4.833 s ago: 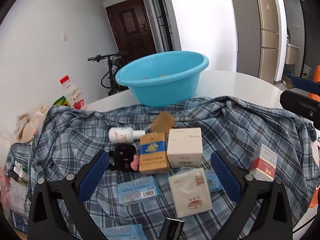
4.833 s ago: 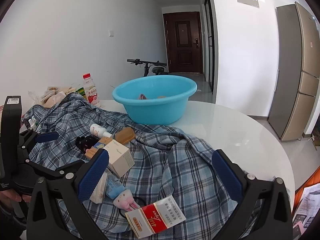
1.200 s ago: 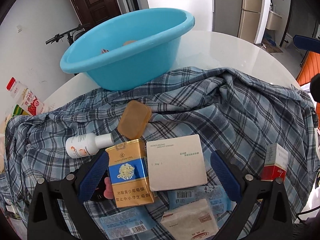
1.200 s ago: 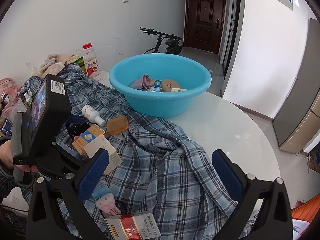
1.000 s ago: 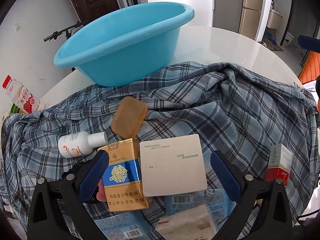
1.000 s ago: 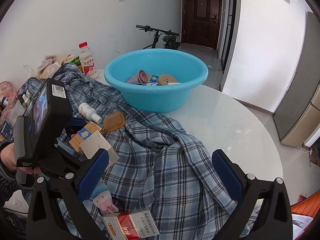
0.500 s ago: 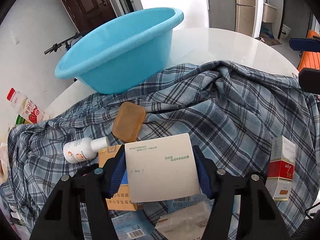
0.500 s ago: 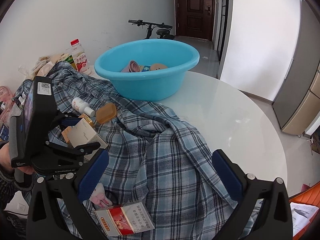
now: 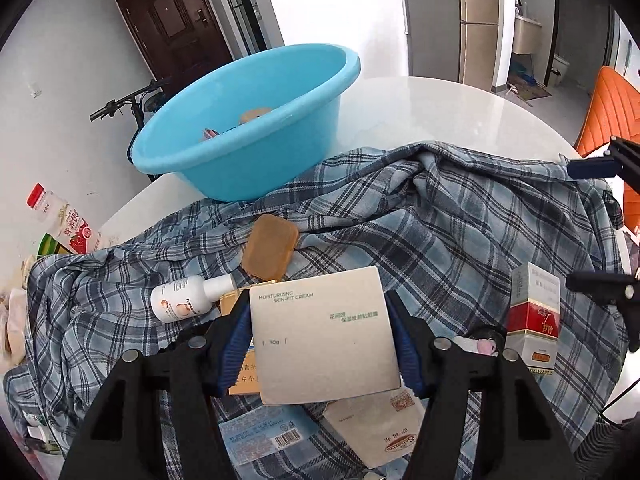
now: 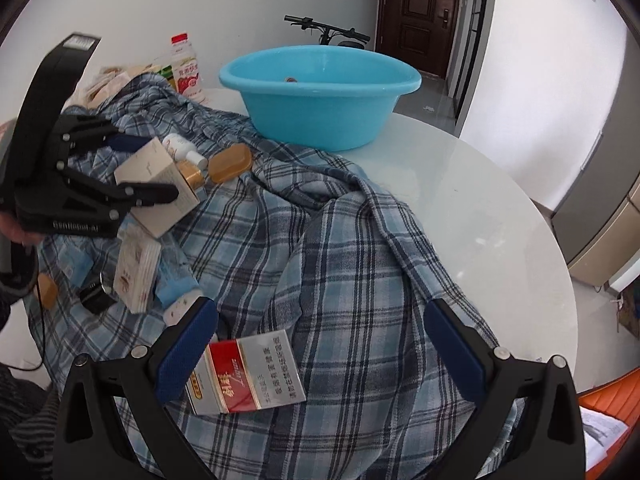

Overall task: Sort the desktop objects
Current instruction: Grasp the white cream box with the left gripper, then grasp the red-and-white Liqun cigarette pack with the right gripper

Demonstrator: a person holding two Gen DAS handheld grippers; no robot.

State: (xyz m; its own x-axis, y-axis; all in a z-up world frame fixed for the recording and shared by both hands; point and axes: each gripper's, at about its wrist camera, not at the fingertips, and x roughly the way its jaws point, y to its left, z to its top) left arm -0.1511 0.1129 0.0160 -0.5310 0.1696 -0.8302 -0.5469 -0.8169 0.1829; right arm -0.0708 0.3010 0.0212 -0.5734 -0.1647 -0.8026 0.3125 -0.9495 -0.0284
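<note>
The left gripper (image 9: 322,340) is clamped on the cream box (image 9: 324,334), which is lifted just clear of the plaid shirt (image 9: 460,232), on the near side of the blue basin (image 9: 256,160). The right gripper (image 10: 320,344) stands wide open over the shirt, farther from the basin, with the red cigarette pack (image 10: 246,372) lying by its left finger.

One blue basin (image 9: 256,132), two cigarette packs (image 9: 532,316), perhaps two tissue packets (image 9: 260,432), one cream box (image 9: 320,336)
</note>
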